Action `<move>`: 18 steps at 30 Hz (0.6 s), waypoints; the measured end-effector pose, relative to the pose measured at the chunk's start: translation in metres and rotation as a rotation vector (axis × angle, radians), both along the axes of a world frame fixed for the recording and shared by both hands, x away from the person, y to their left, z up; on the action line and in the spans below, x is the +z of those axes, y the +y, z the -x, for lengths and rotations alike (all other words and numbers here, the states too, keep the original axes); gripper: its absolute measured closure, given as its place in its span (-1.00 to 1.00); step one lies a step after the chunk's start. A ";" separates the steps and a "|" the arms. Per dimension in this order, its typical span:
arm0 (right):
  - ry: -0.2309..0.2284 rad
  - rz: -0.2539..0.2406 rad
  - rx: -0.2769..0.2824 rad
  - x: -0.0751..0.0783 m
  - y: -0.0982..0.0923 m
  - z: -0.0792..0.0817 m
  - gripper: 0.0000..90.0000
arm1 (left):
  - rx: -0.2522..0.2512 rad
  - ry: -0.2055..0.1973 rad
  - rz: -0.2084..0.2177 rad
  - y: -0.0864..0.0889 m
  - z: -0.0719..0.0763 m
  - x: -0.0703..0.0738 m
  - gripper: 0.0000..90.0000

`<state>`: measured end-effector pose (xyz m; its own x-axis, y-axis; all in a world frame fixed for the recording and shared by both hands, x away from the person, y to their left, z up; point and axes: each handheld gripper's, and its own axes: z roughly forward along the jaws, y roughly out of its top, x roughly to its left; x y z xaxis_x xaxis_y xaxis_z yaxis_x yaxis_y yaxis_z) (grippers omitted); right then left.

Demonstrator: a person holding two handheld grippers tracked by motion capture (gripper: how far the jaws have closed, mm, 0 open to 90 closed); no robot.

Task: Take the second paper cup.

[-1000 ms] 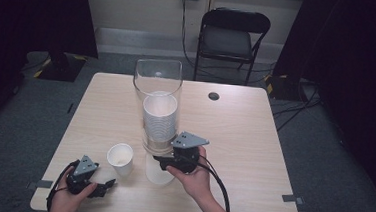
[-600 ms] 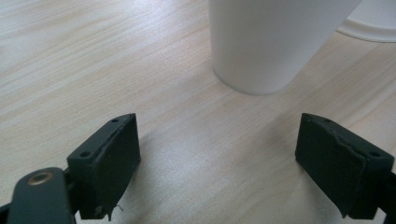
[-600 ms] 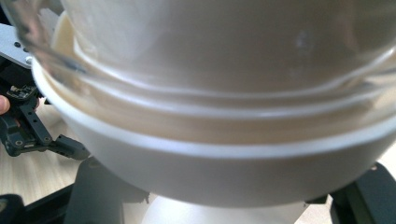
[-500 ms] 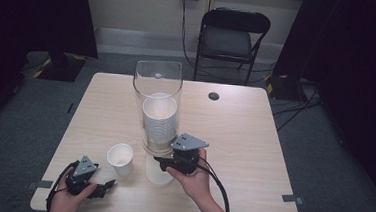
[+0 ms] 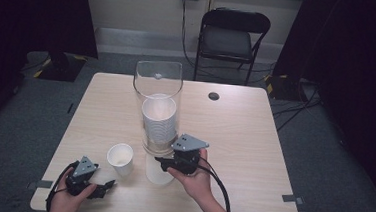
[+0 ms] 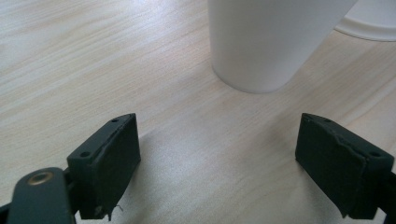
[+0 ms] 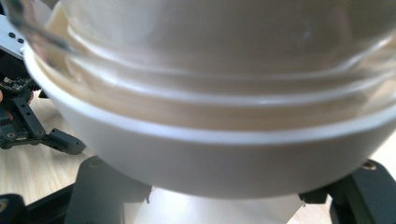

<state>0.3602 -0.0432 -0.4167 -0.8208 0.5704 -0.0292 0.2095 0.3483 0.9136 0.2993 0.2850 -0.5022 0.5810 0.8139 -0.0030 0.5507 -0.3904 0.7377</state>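
A tall clear tube [image 5: 157,81] stands on the table [image 5: 243,140] with a stack of white cups [image 5: 158,124] inside it. My right gripper [image 5: 162,163] is shut on the lowest white cup [image 5: 158,173] under the tube; in the right gripper view that cup [image 7: 210,163] sits between the jaws below the tube's rim [image 7: 233,46]. One loose white cup [image 5: 120,159] stands upright to the left. My left gripper [image 5: 104,186] rests open near the front left edge, its jaws pointing at that cup [image 6: 266,42] with bare tabletop between them.
A black folding chair [image 5: 233,39] stands beyond the table's far edge. A small dark round grommet [image 5: 214,96] sits in the tabletop at the back. Cables trail from both grippers toward the front edge. Bare table lies to the right.
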 end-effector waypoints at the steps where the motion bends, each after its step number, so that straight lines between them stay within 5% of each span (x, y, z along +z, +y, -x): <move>1: 0.004 -0.001 -0.002 0.000 0.000 0.000 -0.21 | 0.000 0.000 0.000 0.000 0.000 0.000 -0.70; 12: 0.017 0.006 -0.005 0.003 0.000 -0.001 -0.24 | 0.002 0.006 0.006 0.000 0.000 0.000 -0.70; 18: 0.043 -0.031 -0.013 0.005 -0.001 -0.002 -0.39 | 0.002 0.005 0.005 0.000 0.000 0.000 -0.70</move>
